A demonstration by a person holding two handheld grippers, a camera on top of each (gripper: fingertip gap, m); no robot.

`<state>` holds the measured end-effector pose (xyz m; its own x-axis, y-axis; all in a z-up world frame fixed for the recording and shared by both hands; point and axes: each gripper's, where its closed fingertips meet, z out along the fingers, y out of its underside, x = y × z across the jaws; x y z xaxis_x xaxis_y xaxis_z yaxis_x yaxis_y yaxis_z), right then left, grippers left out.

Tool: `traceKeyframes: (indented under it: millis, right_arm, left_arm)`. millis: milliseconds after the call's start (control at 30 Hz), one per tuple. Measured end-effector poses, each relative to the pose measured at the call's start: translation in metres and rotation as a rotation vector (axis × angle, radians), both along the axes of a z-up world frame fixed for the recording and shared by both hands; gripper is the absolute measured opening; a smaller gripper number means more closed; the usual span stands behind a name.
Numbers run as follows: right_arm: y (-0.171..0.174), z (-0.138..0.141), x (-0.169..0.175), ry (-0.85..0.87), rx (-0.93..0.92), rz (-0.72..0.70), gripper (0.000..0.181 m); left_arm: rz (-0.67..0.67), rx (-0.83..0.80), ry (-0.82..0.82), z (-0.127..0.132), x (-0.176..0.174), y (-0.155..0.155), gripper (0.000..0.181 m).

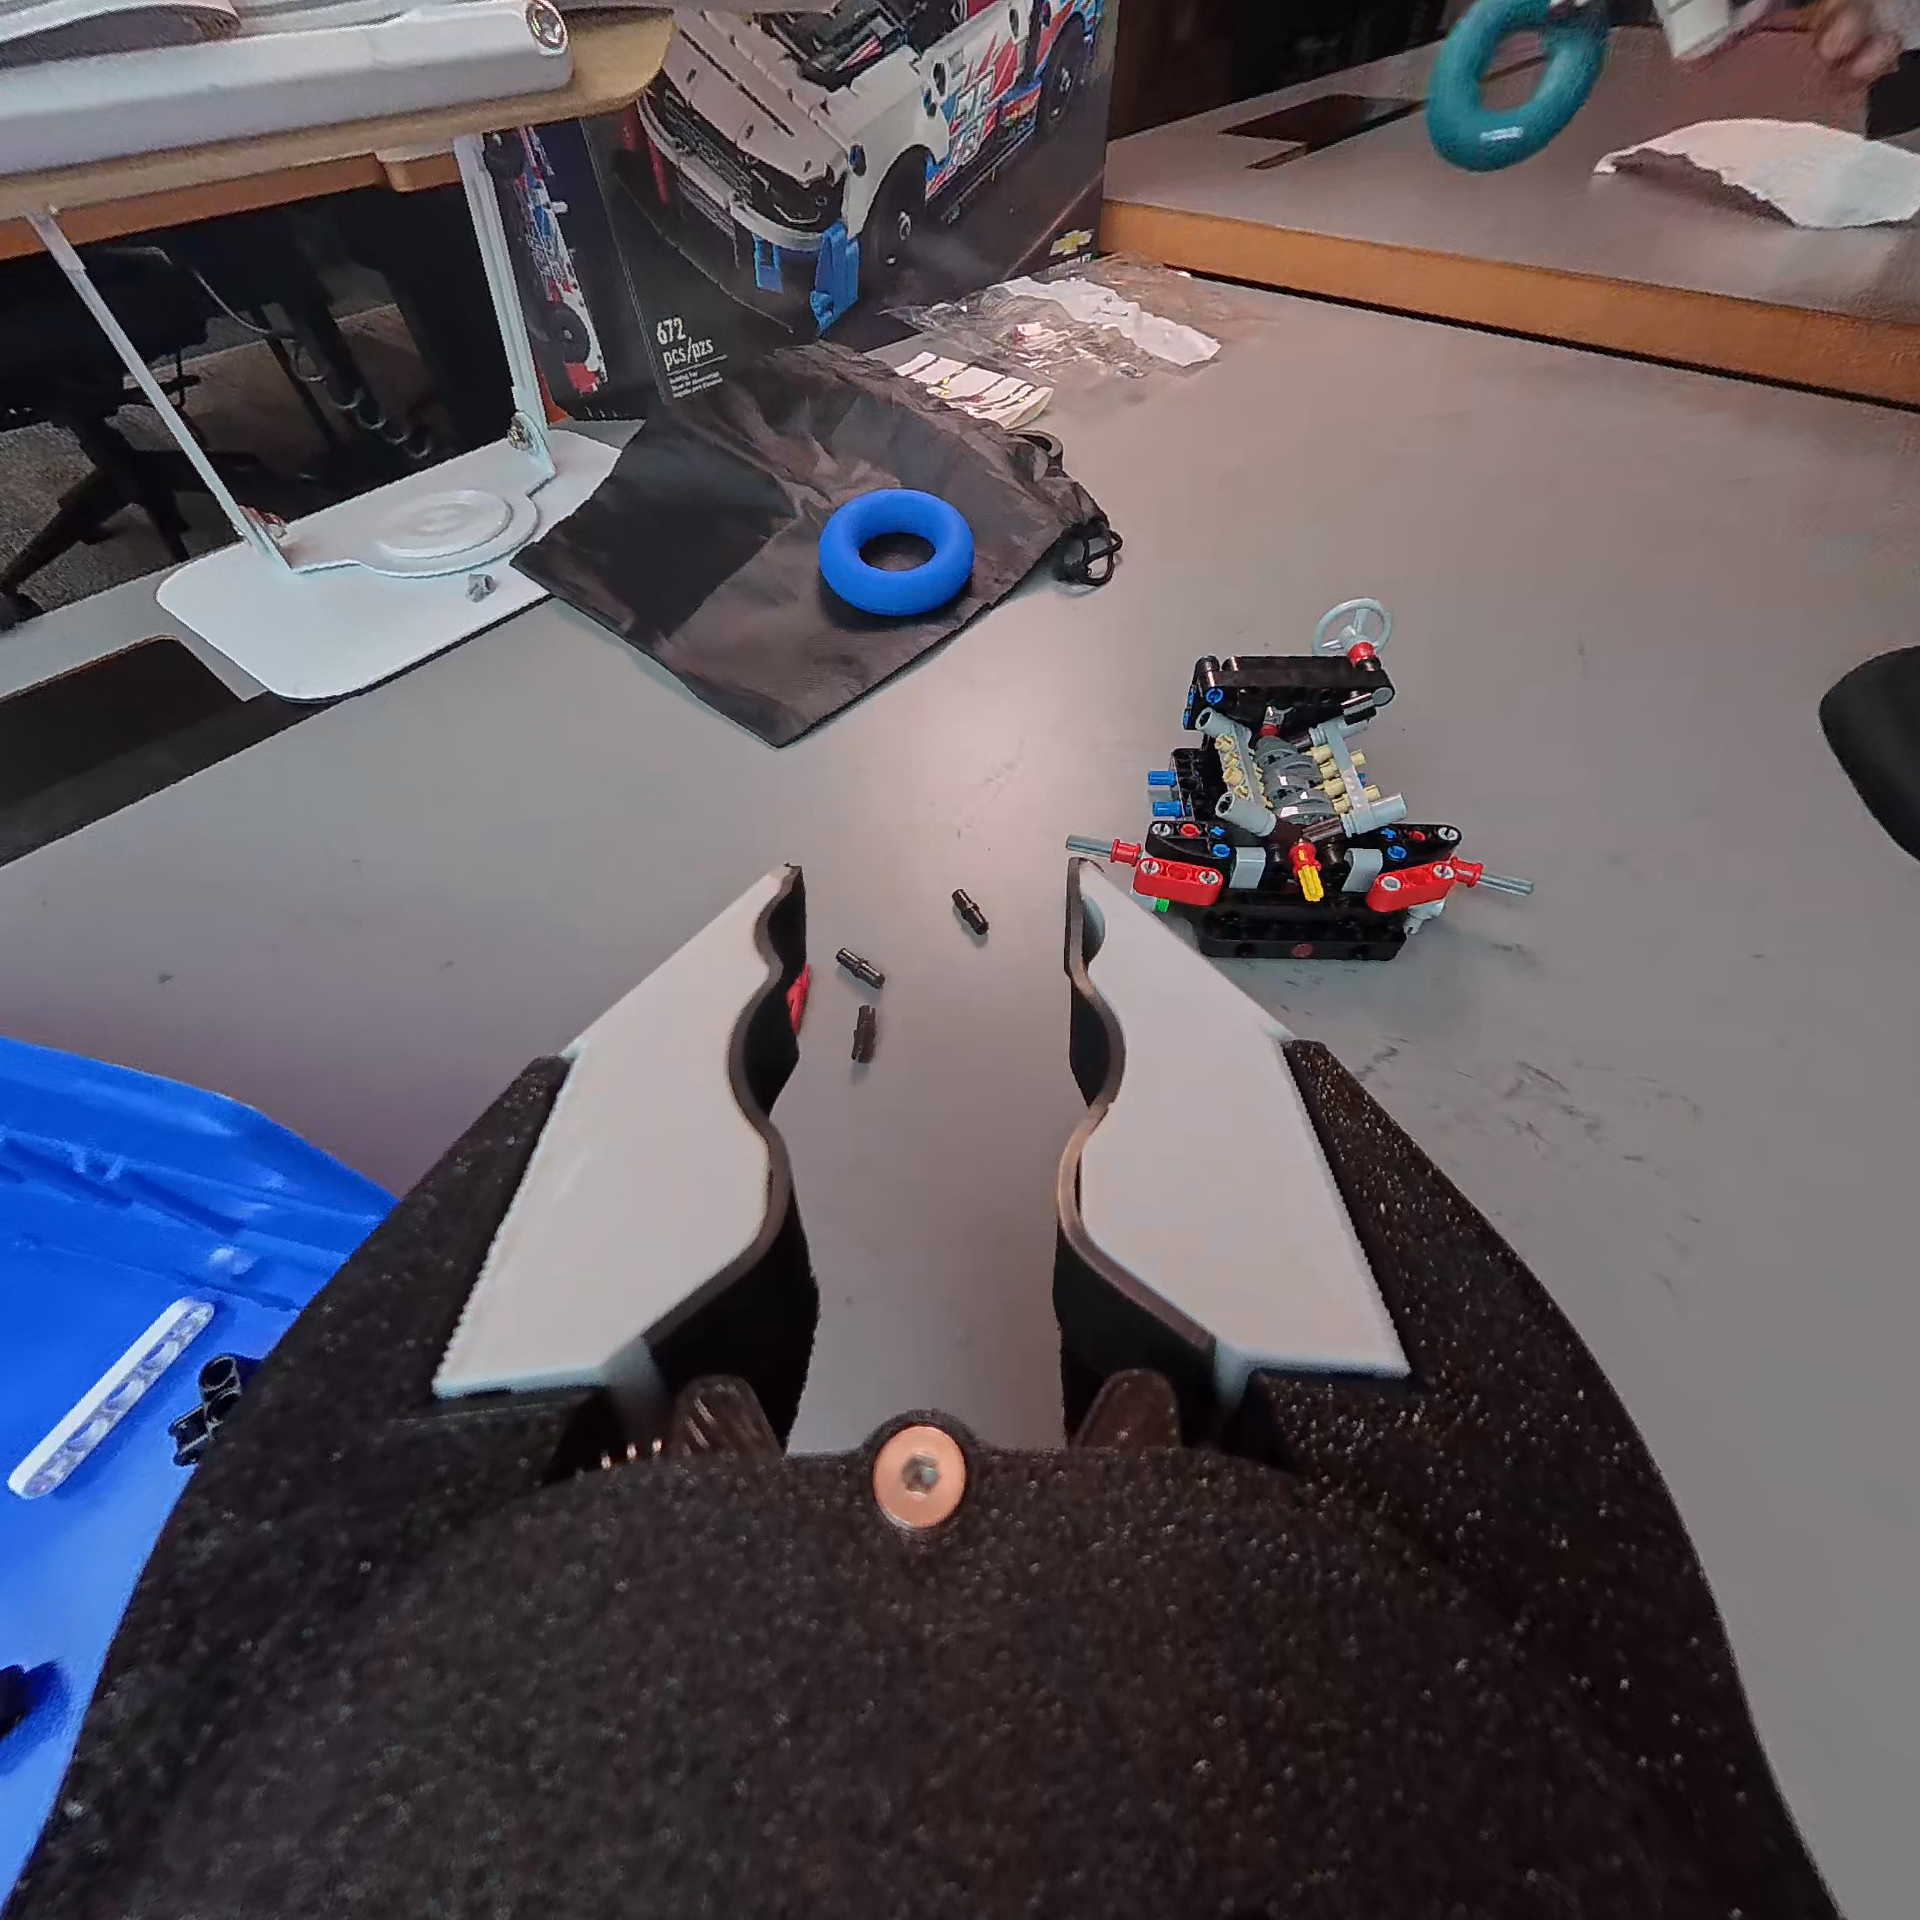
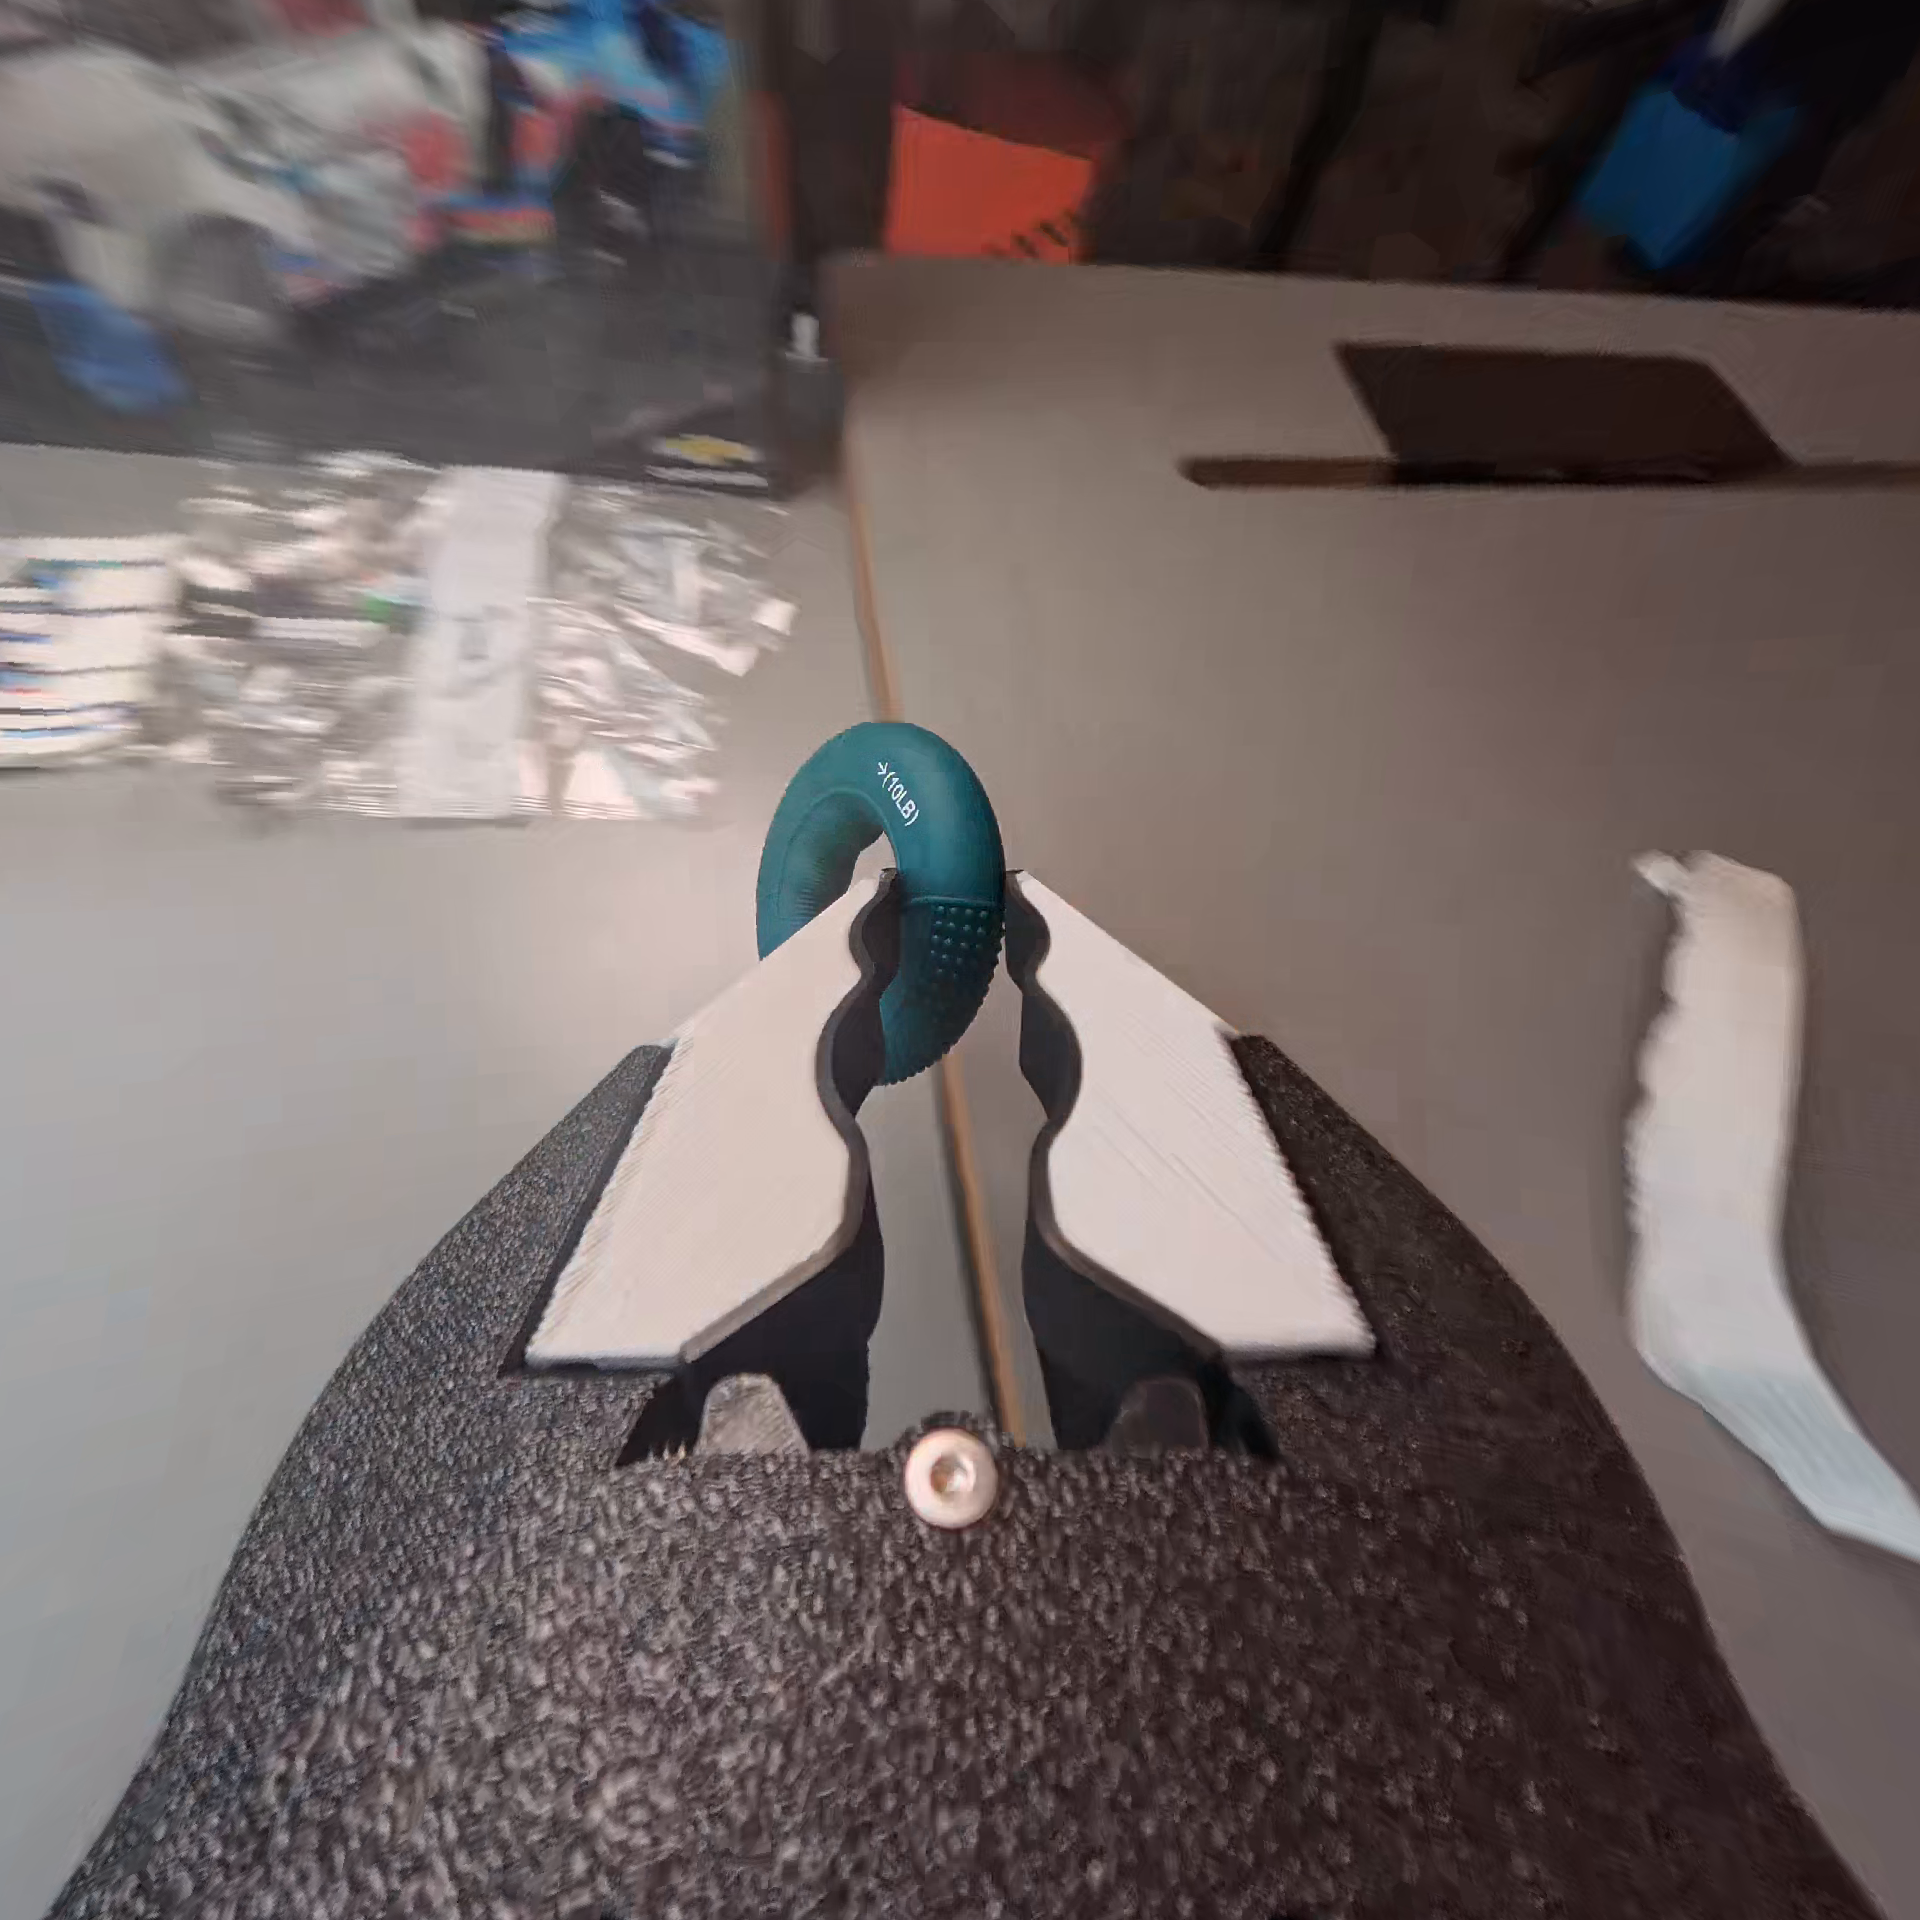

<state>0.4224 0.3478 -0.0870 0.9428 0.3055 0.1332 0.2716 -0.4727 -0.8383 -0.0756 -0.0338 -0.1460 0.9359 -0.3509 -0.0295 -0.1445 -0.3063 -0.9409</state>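
My left gripper point(image 1: 935, 883) is open and empty, low over the grey table point(image 1: 1351, 1195). Three small black pins point(image 1: 860, 968) lie between and just ahead of its fingers. A small red part point(image 1: 798, 995) peeks out by its left finger. A half-built brick model point(image 1: 1299, 810) in black, red and grey sits to the right of it. My right gripper point(image 2: 948, 878) is shut on a teal rubber ring point(image 2: 894, 894) and holds it in the air; the ring also shows in the left wrist view point(image 1: 1507, 78) at the top right. A blue rubber ring point(image 1: 896, 549) lies on a black cloth bag point(image 1: 727, 582).
A blue plastic tray point(image 1: 104, 1247) with a white beam and black parts is at the near left. A white stand point(image 1: 343, 582), a toy car box point(image 1: 810, 187) and clear plastic bags point(image 1: 1070, 332) are at the back. White crumpled paper point(image 2: 1714, 1195) lies on the neighbouring table. The gap from one gripper's tips to the other's is roughly 65 cm.
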Motion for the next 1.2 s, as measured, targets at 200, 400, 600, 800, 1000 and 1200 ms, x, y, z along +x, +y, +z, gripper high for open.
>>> traceKeyframes:
  millis: [200,400,600,800,1000,1200]
  right_arm:
    - [0.012,-0.05,0.158,-0.07,-0.032,-0.344,0.015]
    - [0.01,-0.018,0.151,-0.502,0.203,-0.384,0.05]
    - [-0.042,-0.005,-0.145,-0.156,0.254,0.381,0.039]
    - [-0.124,-0.061,-0.351,-0.071,-0.024,0.828,0.039]
    - [-0.116,-0.107,-0.424,-0.169,-0.146,0.872,0.036]
    - [-0.121,-0.12,-0.433,-0.205,-0.206,0.911,0.019]
  left_arm:
    - [0.013,-0.007,0.0,-0.002,-0.003,0.001,0.05]
    - [0.04,-0.052,0.048,-0.014,-0.008,0.004,0.051]
    - [0.166,-0.137,0.092,-0.031,-0.036,0.008,0.052]
    - [0.183,-0.129,0.054,-0.028,-0.046,0.003,0.05]
    - [0.152,-0.097,0.067,-0.023,-0.037,0.003,0.049]
    - [0.127,-0.086,0.077,-0.022,-0.03,0.003,0.049]
